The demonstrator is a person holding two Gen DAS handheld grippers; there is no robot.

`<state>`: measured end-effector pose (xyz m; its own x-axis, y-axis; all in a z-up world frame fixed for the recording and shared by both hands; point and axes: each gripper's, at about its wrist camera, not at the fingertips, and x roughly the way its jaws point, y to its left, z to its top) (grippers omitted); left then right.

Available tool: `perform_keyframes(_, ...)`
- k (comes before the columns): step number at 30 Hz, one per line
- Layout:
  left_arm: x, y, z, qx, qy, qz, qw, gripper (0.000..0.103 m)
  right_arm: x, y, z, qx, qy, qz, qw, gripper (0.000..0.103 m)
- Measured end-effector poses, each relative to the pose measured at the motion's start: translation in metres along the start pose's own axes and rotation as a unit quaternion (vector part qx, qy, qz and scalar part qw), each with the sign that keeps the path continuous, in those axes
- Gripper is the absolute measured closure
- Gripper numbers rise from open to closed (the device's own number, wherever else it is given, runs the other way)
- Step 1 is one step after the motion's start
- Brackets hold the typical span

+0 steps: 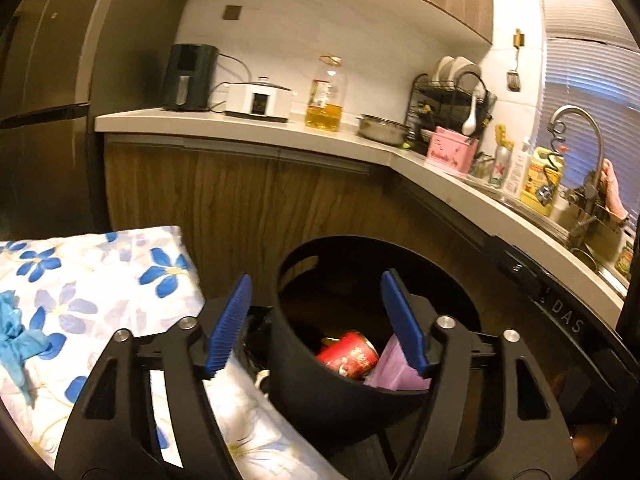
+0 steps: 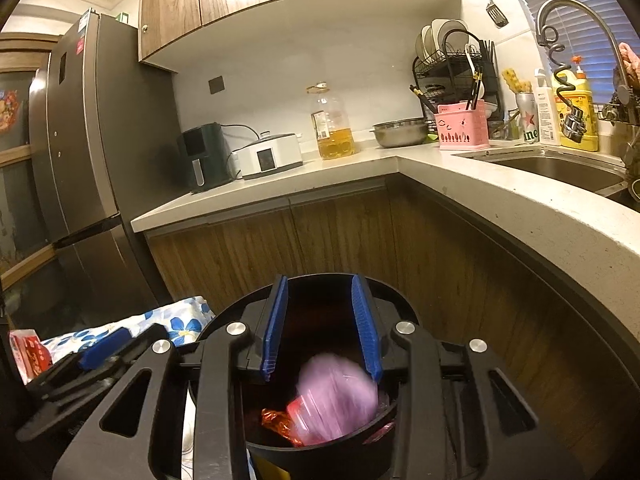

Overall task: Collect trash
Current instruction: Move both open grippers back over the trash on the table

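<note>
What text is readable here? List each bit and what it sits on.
"DAS": black appliance front under the counter; further letters are cut off.
"ine": green can with a red star, by the sink; the rest is hidden.
Too blurred to read: pink caddy script, oil bottle label, yellow jug label, red cup in the bin, red packet, fridge stickers.

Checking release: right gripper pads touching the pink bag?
Apart. Right wrist view: pink bag, blurred, lies below right gripper's open pads, inside the black bin.
</note>
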<state>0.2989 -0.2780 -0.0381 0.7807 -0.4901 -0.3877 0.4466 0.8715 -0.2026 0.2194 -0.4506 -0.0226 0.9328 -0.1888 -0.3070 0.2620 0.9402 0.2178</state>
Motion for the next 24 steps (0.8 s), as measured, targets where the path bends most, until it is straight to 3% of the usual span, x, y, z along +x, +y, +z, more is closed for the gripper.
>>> perform_keyframes(2, -0.006, 0.004, -0.001, -0.003, -0.002, 0.008, 1.0000, 0.027, -0.001, 0.000, -0.001, 0.001, 0.002, 0.000, 1.000, 0.056)
perform_keyframes(9, -0.039, 0.021, -0.011, -0.007, -0.021, 0.073, 0.9971, 0.007, -0.010, 0.003, -0.009, 0.006, 0.008, -0.005, 1.000, 0.035)
perform_keyframes(17, -0.078, 0.041, -0.025, -0.002, -0.037, 0.140, 0.9895, 0.006, -0.026, 0.016, -0.017, -0.003, 0.007, -0.007, 1.000, 0.019)
perform_keyframes(24, -0.116, 0.071, -0.036, -0.022, -0.048, 0.182, 0.9819, 0.006, -0.042, 0.041, -0.024, -0.020, 0.001, 0.008, 1.000, 0.016)
